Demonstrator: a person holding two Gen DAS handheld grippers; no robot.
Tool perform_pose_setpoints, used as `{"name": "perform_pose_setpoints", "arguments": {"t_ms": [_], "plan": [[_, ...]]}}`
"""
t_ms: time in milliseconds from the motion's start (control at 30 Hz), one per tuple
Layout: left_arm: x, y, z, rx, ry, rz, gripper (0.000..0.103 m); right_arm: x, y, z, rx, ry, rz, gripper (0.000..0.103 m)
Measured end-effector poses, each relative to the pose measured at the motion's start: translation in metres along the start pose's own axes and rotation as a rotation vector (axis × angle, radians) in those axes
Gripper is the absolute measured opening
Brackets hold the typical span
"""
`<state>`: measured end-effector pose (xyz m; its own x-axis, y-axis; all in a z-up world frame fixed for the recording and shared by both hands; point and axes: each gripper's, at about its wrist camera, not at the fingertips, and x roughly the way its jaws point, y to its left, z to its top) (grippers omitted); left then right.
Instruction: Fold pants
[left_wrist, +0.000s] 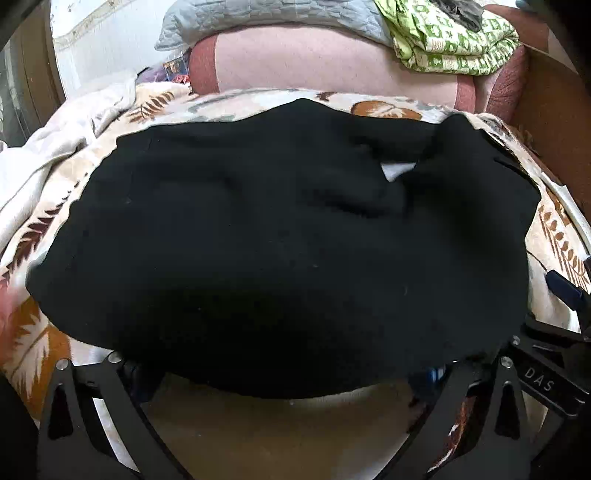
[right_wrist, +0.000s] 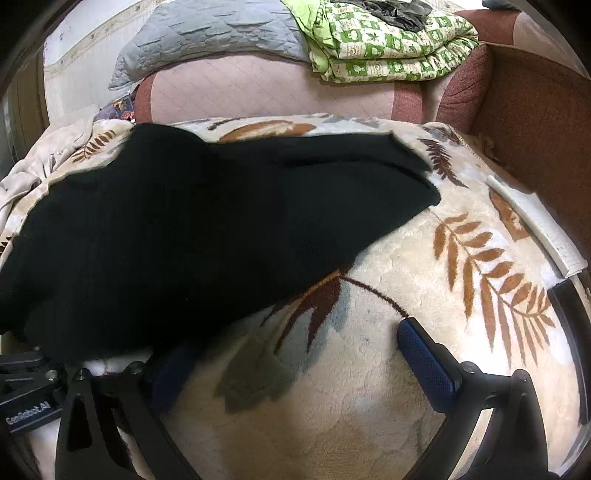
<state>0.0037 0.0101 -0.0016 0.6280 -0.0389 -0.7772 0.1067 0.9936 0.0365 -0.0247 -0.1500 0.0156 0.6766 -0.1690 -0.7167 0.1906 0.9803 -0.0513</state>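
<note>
Black pants (left_wrist: 280, 229) lie spread across a cream blanket with brown leaf prints (left_wrist: 554, 229). In the left wrist view their near edge drapes over the tips of my left gripper (left_wrist: 288, 376), whose fingers (left_wrist: 140, 373) stand wide apart, open. In the right wrist view the pants (right_wrist: 192, 229) fill the left half and taper to an end at the upper right. My right gripper (right_wrist: 295, 365) is open over the bare blanket (right_wrist: 369, 406). Its blue right pad (right_wrist: 424, 365) is clear, and its left finger (right_wrist: 173, 376) sits at the pants' edge. The left gripper's body (right_wrist: 26, 391) shows at the lower left.
A pink and maroon cushion back (right_wrist: 273, 88) rises behind the blanket. On it rest a grey quilted pillow (right_wrist: 210, 33) and a folded green patterned quilt (right_wrist: 391, 48). A white strip (right_wrist: 539, 225) lies along the right edge beside a brown wall (right_wrist: 535, 122).
</note>
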Motion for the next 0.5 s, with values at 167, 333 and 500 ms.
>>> {"name": "perform_pose_setpoints", "arguments": {"t_ms": [167,333,500], "plan": [[0.0005,-0.0006,0.0014,0.003,0.002,0.002,0.103,-0.0003,-0.0025,-0.002,0.002,0.003,0.002,0.103],[0.0,-0.0018,-0.0009,0.003,0.0,0.002,0.103,0.0006,-0.0042,-0.0029,0.004,0.001,0.004,0.103],[-0.0004,-0.0023,-0.0007,0.012,0.004,0.012,0.103,0.0012,-0.002,-0.0047,-0.006,-0.001,-0.008,0.102]]}}
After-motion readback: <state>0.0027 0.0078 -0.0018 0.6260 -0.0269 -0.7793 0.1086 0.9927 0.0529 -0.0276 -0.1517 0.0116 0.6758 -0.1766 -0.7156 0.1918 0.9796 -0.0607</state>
